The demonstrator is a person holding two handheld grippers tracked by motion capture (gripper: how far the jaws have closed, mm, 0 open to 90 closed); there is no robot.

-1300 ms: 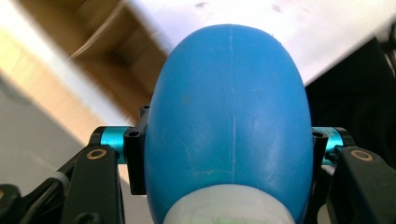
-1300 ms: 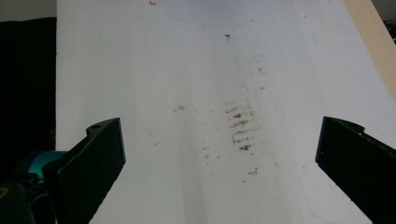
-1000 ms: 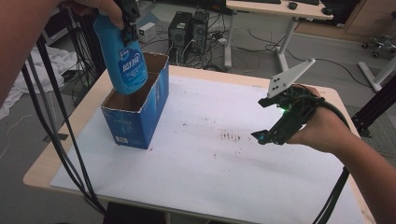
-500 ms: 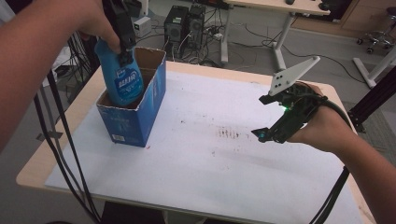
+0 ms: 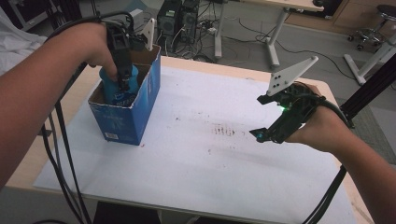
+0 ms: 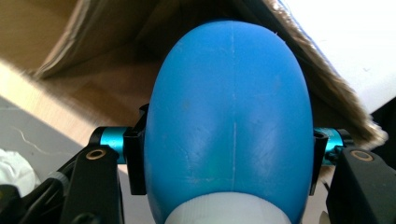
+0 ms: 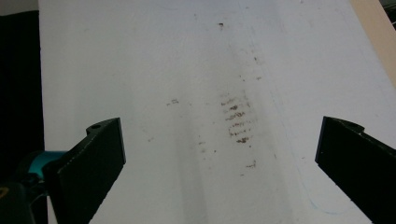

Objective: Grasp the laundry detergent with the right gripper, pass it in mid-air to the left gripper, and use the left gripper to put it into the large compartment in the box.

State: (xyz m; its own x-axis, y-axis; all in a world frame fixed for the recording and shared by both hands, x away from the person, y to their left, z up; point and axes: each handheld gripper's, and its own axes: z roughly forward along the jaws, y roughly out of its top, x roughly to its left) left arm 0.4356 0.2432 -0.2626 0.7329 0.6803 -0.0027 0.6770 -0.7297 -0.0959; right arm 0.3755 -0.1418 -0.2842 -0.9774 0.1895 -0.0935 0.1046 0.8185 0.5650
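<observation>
A blue plastic bottle [image 5: 122,89] stands deep inside an open blue cardboard box [image 5: 135,112] at the table's left. My left gripper [image 5: 124,83] reaches down into the box and is shut on the bottle near its white neck. In the left gripper view the bottle [image 6: 229,121] bulges between the two black jaws, with the box's brown inner walls [image 6: 93,51] behind it. At the table's right my right gripper [image 5: 266,134] hovers low over the white sheet, open and holding nothing. Its jaws stand wide apart in the right gripper view, around the gripper's midpoint [image 7: 219,163].
A white sheet [image 5: 201,154] with brown smudges [image 5: 229,130] covers the wooden table [image 5: 327,93]. Black cables [image 5: 65,154] hang off the left edge. Beyond the table stand computer towers [image 5: 180,18], desk legs and an office chair [image 5: 373,23].
The left gripper has lowered the blue bottle from above the box down into it. The right gripper has stayed in place, open.
</observation>
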